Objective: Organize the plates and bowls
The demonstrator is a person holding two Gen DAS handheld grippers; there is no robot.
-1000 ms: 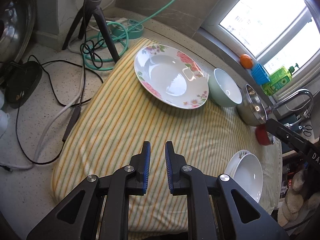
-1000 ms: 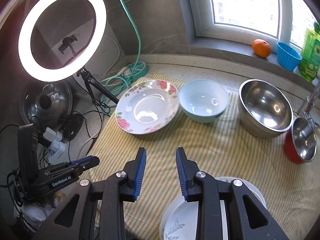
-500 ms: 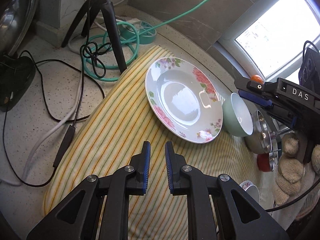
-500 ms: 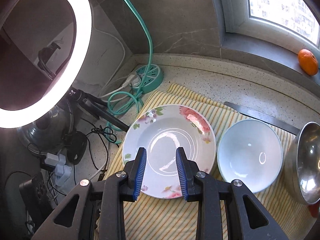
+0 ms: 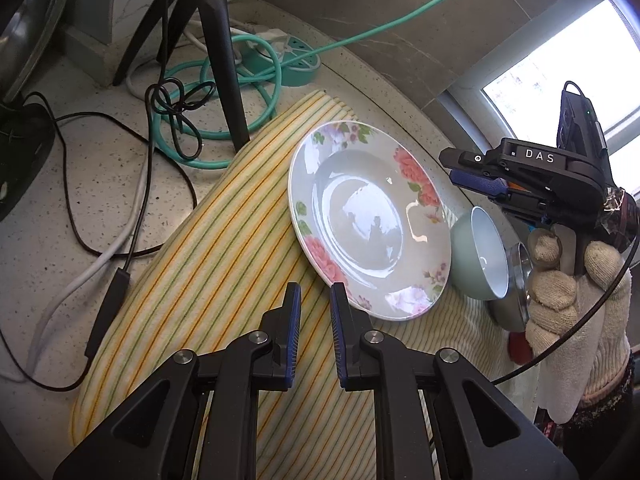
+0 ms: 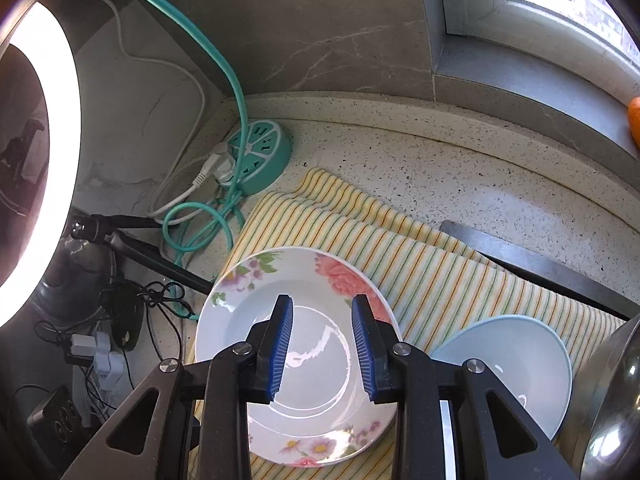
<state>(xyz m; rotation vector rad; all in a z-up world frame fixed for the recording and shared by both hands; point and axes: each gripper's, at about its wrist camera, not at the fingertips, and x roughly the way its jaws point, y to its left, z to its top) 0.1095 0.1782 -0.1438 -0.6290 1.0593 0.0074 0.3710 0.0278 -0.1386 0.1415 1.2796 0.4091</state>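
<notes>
A floral plate [image 5: 368,216] [image 6: 308,360] lies on the striped cloth [image 5: 200,280], and a pale blue-green bowl [image 5: 478,256] [image 6: 516,360] stands right beside it. My left gripper [image 5: 316,292] hovers just short of the plate's near rim. Its jaws stand a narrow gap apart with nothing between them. My right gripper [image 6: 322,304] hangs above the plate's middle, open and empty. In the left wrist view the right gripper [image 5: 476,178] shows over the plate's far right side, held by a gloved hand [image 5: 568,296].
A steel bowl [image 5: 518,276] [image 6: 616,400] sits beyond the pale bowl. A round green power strip [image 6: 260,152] with coiled cables, a tripod leg [image 5: 228,64] and a ring light [image 6: 40,160] crowd the counter left of the cloth. An orange [image 6: 634,122] rests on the window sill.
My right gripper has swung forward and down from the front of the cloth to above the floral plate. The left gripper has drawn nearer the plate's rim. The white bowl has left view.
</notes>
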